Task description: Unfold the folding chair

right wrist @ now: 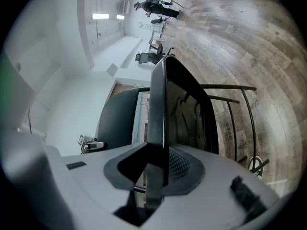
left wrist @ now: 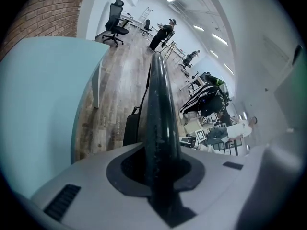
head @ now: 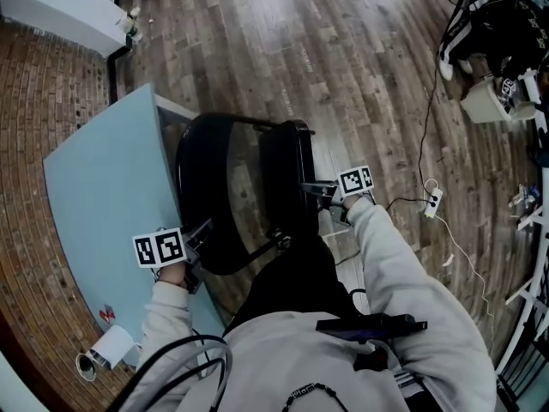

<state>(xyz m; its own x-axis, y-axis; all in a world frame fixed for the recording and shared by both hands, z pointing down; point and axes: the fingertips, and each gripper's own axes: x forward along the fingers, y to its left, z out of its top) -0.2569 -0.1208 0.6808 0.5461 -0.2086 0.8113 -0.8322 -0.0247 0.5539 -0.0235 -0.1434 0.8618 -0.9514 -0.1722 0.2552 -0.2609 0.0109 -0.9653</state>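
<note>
A black folding chair [head: 223, 196] stands partly opened on the wood floor in front of me, in the head view's centre. My left gripper [head: 199, 234] is shut on the lower edge of its wide rounded left panel. In the left gripper view that glossy black edge [left wrist: 157, 109] runs straight up from between the pads of the left gripper [left wrist: 160, 171]. My right gripper [head: 319, 193] is shut on the edge of the narrower right panel. The right gripper view shows this panel [right wrist: 160, 109] edge-on in the right gripper [right wrist: 156, 169], with thin metal legs [right wrist: 247, 123] beyond it.
A light-blue table [head: 103, 196] stands close on the chair's left, against a brick wall [head: 43, 84]. A white power strip [head: 433, 200] with a cable lies on the floor to the right. Bags and gear [head: 497, 24] crowd the far right. A white roll [head: 111, 346] lies near my left elbow.
</note>
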